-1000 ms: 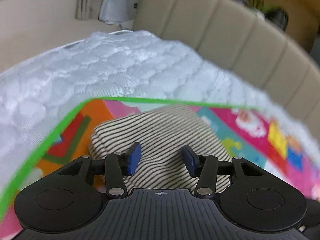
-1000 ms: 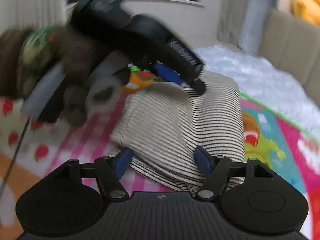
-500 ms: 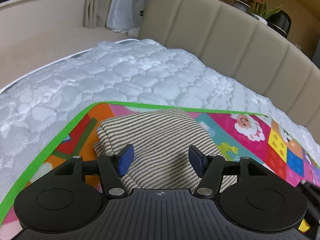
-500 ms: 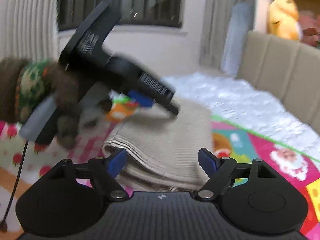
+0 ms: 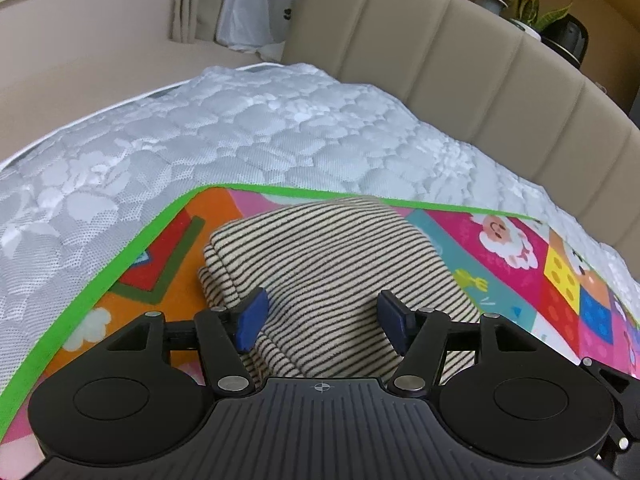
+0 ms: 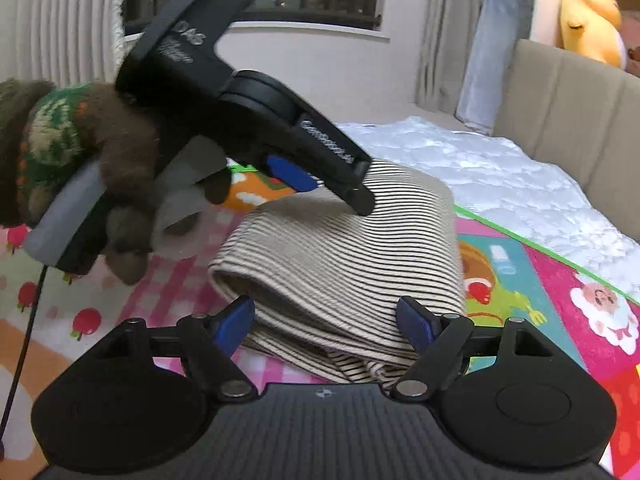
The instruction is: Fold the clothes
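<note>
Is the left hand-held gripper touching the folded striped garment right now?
Cannot tell. In the right wrist view the left hand-held gripper has its fingertip against the striped garment, but no gap or press shows plainly. Jaws are open.

The folded garment point(image 5: 332, 272) is soft ribbed knit cloth, the mat point(image 5: 568, 280) beneath a smooth printed sheet, the mattress point(image 5: 240, 140) quilted fabric with a slight sheen, the headboard point(image 5: 460, 64) matt padded upholstery, the glove point(image 6: 120, 152) fuzzy wool, both grippers matt black plastic.
</note>
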A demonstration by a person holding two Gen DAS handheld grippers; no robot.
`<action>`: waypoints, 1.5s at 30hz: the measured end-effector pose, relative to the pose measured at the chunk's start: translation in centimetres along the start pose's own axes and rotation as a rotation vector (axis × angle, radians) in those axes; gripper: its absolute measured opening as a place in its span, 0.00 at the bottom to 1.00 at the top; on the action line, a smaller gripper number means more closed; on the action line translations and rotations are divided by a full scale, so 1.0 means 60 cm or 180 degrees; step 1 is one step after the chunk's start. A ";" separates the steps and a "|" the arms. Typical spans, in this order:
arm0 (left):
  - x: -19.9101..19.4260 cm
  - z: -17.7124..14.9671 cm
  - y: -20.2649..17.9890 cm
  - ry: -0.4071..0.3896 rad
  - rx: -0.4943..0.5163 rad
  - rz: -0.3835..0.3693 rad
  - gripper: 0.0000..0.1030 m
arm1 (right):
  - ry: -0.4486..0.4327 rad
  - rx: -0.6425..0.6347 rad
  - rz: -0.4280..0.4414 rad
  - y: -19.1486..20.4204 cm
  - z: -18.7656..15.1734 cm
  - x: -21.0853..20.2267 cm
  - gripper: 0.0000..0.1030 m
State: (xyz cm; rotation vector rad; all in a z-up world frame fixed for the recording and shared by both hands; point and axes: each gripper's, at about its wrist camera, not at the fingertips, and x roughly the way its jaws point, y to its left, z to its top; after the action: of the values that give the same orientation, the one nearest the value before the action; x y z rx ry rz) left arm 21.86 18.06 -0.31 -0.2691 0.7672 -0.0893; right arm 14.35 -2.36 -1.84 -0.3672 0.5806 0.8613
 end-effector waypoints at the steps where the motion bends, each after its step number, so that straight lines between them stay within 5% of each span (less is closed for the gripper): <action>1: 0.001 -0.001 0.001 0.0001 -0.0010 -0.0007 0.65 | 0.0013 -0.0009 0.0004 0.001 -0.001 0.001 0.77; 10: -0.020 -0.013 0.004 -0.0146 -0.0101 0.0019 0.66 | 0.0177 -0.0061 0.0098 0.003 0.002 -0.015 0.83; 17: -0.163 -0.119 -0.048 -0.0718 -0.0166 0.0366 0.93 | 0.0217 0.0436 0.0007 -0.051 -0.042 -0.110 1.00; 22: -0.211 -0.242 -0.122 -0.0506 -0.0185 0.0556 1.00 | 0.0046 0.0943 -0.0140 -0.078 -0.097 -0.143 1.00; 29: -0.158 -0.336 -0.177 -0.0211 0.0101 0.1085 1.00 | 0.0167 0.1382 -0.0379 -0.109 -0.194 -0.114 1.00; 34: -0.150 -0.350 -0.187 -0.0255 0.0198 0.1250 1.00 | 0.0080 0.0688 -0.0509 -0.072 -0.228 -0.107 1.00; 45: -0.147 -0.353 -0.182 -0.0293 0.0176 0.1201 1.00 | 0.0015 0.0702 -0.0353 -0.080 -0.239 -0.123 1.00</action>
State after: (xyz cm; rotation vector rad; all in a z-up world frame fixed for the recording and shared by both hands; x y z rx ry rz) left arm 1.00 4.72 -5.93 -0.0720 0.7114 0.2565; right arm 9.68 -17.23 -8.25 -0.1986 0.6468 0.6824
